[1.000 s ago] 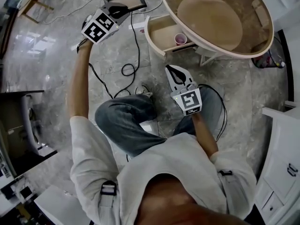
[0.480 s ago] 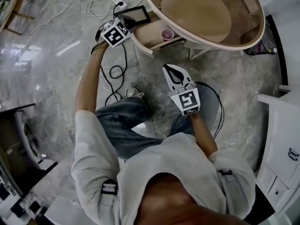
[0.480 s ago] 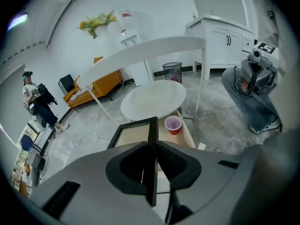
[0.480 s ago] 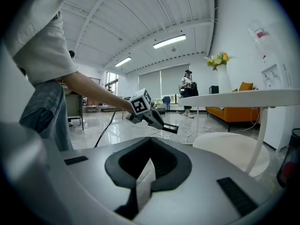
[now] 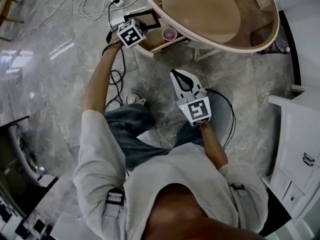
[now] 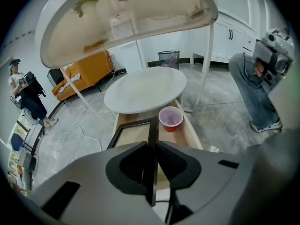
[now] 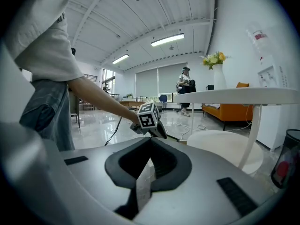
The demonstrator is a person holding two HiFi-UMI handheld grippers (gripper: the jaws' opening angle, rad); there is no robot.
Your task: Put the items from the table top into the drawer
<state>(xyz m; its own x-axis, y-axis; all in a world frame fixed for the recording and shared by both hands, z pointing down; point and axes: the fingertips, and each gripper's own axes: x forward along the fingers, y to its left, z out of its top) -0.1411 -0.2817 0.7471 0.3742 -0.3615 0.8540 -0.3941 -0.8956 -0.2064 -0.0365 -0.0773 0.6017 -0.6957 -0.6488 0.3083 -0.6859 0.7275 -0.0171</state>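
My left gripper point(image 5: 139, 26) is shut on a black picture frame point(image 5: 146, 18) and holds it just over the open wooden drawer point(image 5: 150, 43) of the round table point(image 5: 260, 39). In the left gripper view the frame point(image 6: 133, 134) runs edge-on between the jaws of the left gripper point(image 6: 152, 144), above the drawer point(image 6: 191, 134). A pink cup point(image 6: 170, 118) stands upright in the drawer's right part. My right gripper point(image 5: 176, 73) hangs over the floor near the person's knees, shut on a thin white card point(image 7: 144, 182).
Cables point(image 5: 120, 79) and a power strip point(image 5: 114, 0) lie on the marble floor left of the drawer. White cabinets point(image 5: 300, 149) stand at the right. A round lower shelf point(image 6: 145, 89) sits behind the drawer. A vase of flowers point(image 7: 216, 74) stands on the table top.
My left gripper has come down and to the right with the picture frame, from over the floor to just above the drawer. The right gripper has hardly shifted.
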